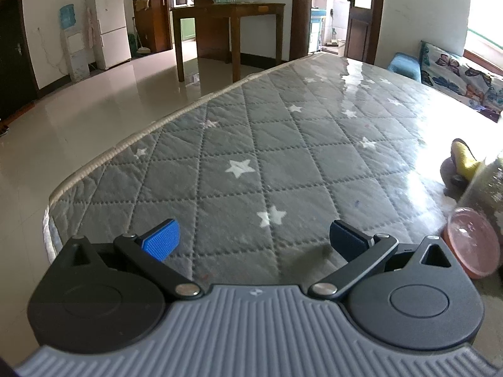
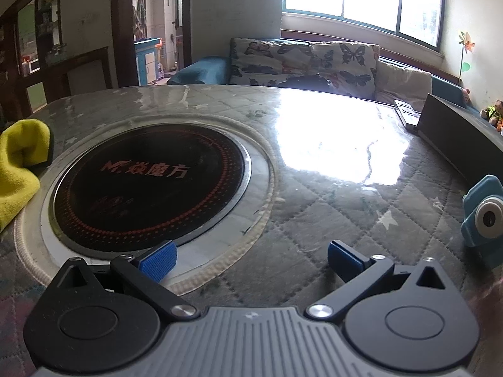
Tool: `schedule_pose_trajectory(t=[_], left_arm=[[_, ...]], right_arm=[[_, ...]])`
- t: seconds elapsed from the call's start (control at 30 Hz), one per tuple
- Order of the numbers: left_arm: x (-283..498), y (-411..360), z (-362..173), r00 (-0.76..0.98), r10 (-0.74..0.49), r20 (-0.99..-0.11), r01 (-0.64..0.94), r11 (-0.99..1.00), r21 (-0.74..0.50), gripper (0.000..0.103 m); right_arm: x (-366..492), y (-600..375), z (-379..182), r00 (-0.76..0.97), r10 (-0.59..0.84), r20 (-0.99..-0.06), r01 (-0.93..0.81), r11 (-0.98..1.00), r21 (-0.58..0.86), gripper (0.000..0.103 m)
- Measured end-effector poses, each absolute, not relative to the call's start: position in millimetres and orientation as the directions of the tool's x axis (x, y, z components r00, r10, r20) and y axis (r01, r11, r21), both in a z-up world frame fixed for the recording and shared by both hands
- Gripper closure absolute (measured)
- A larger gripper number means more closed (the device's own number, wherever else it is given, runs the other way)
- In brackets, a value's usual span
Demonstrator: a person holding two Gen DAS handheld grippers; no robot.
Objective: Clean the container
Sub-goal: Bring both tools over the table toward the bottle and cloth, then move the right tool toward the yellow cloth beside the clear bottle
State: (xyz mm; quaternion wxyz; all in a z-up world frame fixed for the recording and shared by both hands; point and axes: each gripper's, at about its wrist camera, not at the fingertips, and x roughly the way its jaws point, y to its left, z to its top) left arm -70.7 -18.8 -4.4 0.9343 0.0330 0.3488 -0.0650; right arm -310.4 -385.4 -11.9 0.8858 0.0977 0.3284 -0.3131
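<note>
We find the left claw [image 1: 254, 241] spread wide and holding nothing, poised above the tabletop [image 1: 283, 144], which wears a grey quilted cover with white stars under a glossy clear sheet. We note the container [image 1: 485, 185], a clear jar lying tilted, at the far right edge of the left wrist view, well to the right of that claw. Its pink lid [image 1: 473, 241] sits just below the jar and just beside the claw's right housing; we cannot tell whether lid and jar touch. Behind the jar we see a yellow cloth [image 1: 465, 158], partly hidden.

The right claw [image 2: 251, 262] is likewise spread wide and empty. We record a round black hob [image 2: 147, 185], set in the tabletop [image 2: 345, 207] within a pale ring, directly ahead and left of this claw. The cloth [image 2: 19, 169] lies bunched at the hob's left, overlapping the ring. Right of the hob, near the tabletop's edge, we note a blue toy camera [image 2: 484, 216]. Beyond it, further right of the hob, stands a dark box [image 2: 456, 132].
</note>
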Motion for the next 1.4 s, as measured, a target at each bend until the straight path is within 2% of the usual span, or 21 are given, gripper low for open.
schedule_pose_trajectory(t=[1.4], left_arm=[[-149, -43, 22, 0.697, -0.261, -0.668, 0.347, 0.938, -0.004, 0.000]], right_arm=[[-305, -296, -4, 0.691, -0.332, -0.642, 0.413, 0.910, -0.027, 0.000]])
